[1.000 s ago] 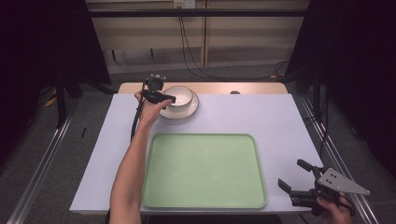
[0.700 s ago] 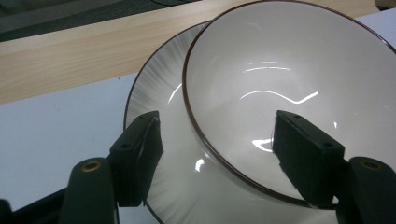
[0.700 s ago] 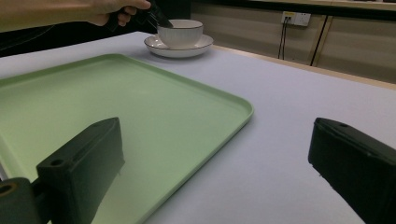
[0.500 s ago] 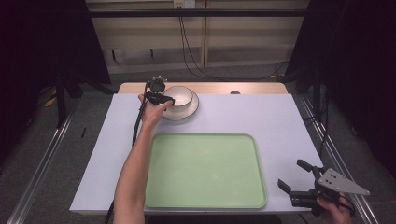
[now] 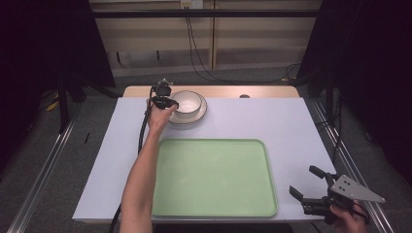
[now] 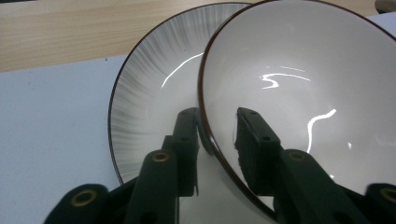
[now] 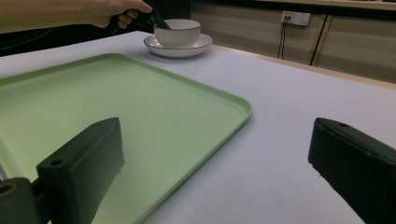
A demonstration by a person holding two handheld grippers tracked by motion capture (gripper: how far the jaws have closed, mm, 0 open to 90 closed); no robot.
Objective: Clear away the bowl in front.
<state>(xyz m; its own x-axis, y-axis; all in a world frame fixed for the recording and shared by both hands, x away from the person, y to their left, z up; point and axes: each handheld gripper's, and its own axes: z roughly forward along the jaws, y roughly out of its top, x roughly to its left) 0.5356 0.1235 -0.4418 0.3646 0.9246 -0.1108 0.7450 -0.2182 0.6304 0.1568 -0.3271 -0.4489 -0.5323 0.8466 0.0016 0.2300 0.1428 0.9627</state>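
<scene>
**Left jaws on bowl rim, right jaws idle and wide**

The white bowl [image 6: 299, 93] sits on the striped plate [image 6: 149, 88] near the table's far edge, with a wooden strip [image 5: 228, 91] just beyond. In the left gripper view, the left gripper [image 6: 217, 135] straddles the bowl's near rim: one jaw is outside the wall over the plate, the other inside the bowl. The jaws have just been closing, with the rim between them; the inside jaw lies against the wall, and a sliver of gap may remain at the outside one, hard to tell. Bare white table [image 5: 291, 121] lies open on both sides of the jaws.

The green tray [image 5: 214, 177] lies on the person's side of the left jaws, well apart from the plate.

The right gripper [image 5: 311, 187] is off the tray's right near corner, by the table edge, jaws spread wide and empty. In its own view, the tray's corner lies ahead between its jaws.
</scene>
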